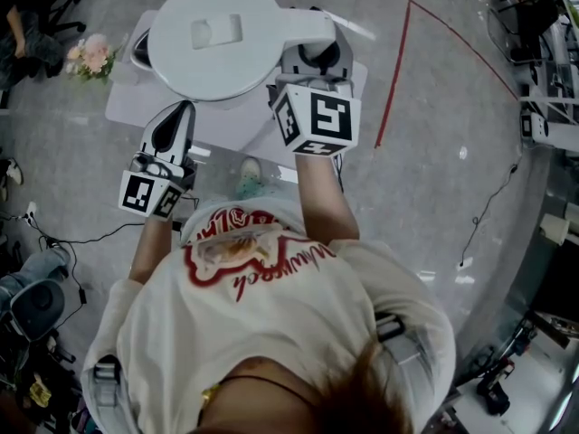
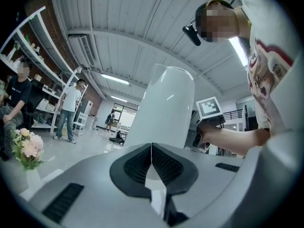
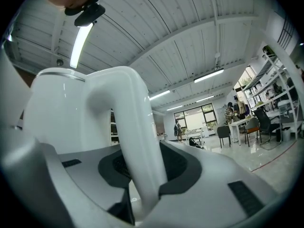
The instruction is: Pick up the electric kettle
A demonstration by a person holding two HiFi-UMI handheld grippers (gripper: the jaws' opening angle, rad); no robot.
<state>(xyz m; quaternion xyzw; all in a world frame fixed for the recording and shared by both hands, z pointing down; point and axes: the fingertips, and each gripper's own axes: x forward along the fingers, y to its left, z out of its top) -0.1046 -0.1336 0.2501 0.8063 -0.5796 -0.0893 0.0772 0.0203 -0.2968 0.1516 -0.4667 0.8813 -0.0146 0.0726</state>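
Polished grey floor [image 1: 434, 80] spreads under the whole scene. Nearest the person, the left gripper [image 2: 151, 152] has its jaws pressed together on nothing, its tip just beside the lower wall of the electric kettle [image 2: 166, 108]; whether it touches I cannot tell. Next, the right gripper [image 3: 138, 175] is clamped across the kettle's looping handle [image 3: 128, 108], its jaws held partway apart by the lower stretch they pinch. The kettle is over the middle of the small white table [image 1: 122, 107], toward its far edge, with its lid [image 1: 215, 33] closed; whether its base is clear of the tabletop is not visible. Its shell looks like hard, glossy plastic: stiff but probably slippery, so the handle is the sound place to hold. Any water inside is hidden; if full it would likely be heavy and hang off-centre, tipping away from the handle. Beyond the table's left corner lie pink flowers [image 1: 90, 57].
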